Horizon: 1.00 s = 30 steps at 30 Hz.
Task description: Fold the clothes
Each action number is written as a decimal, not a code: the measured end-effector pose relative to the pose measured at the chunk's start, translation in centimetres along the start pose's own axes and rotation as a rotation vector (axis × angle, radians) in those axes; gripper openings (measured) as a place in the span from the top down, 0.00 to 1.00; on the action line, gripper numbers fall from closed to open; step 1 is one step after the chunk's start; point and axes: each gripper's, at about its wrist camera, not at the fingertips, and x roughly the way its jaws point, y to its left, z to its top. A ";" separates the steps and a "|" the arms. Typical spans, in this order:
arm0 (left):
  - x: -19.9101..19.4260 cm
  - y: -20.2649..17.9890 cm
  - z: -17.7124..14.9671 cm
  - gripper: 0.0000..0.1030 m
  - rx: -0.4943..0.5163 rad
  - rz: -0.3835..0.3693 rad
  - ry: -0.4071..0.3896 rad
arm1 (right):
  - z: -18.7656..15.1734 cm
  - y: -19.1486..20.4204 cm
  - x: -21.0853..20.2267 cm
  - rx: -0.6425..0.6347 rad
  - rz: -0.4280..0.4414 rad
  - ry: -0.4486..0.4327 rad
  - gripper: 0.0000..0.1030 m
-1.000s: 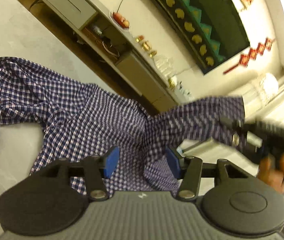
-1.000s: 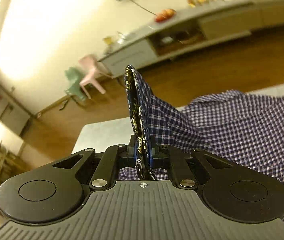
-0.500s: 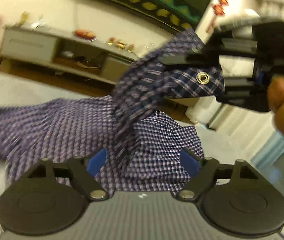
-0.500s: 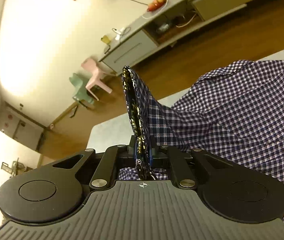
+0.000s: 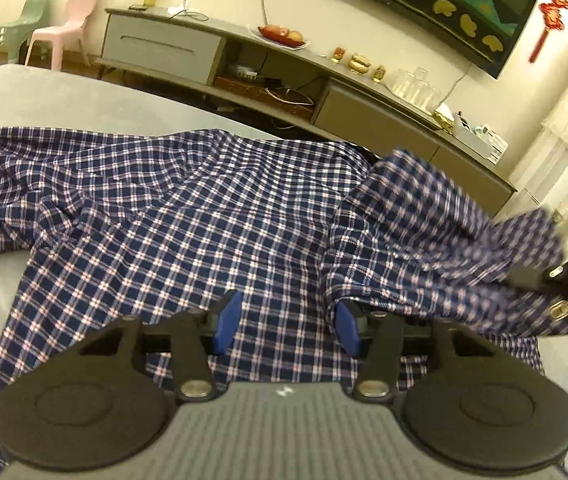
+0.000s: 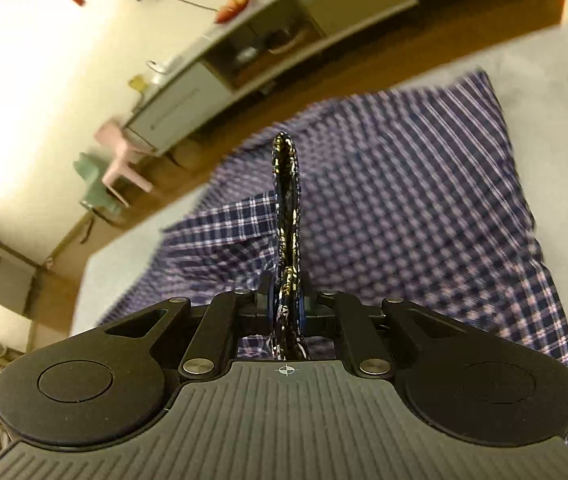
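A navy and white checked shirt (image 5: 203, 220) lies spread on the grey surface (image 5: 43, 96). My left gripper (image 5: 286, 322) hovers low over its middle. The jaws are closing, with fabric showing in the gap and the blue pads (image 5: 225, 322) not pressing on it. One sleeve (image 5: 424, 232) stretches out to the right, blurred, and drapes over my right-hand finger. My right gripper (image 5: 544, 280) holds its end there. In the right wrist view my right gripper (image 6: 286, 304) is shut on the cuff, whose dark gold-speckled lining (image 6: 286, 200) stands up between the pads above the shirt (image 6: 404, 200).
A long low sideboard (image 5: 243, 64) with a fruit plate and glassware runs along the far wall. A pink chair (image 5: 63, 28) and a green one (image 5: 19, 20) stand at its left end. Wooden floor (image 6: 384, 64) lies beyond the surface's far edge.
My right gripper has come down towards the surface with the cuff still clamped, and the sleeve has dropped from high up to low at the right. My left gripper's jaws widened, then narrowed.
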 end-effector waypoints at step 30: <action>2.5 -3.3 0.7 0.66 0.105 -0.194 0.067 | 2.9 13.9 12.2 -0.705 -0.075 0.338 1.00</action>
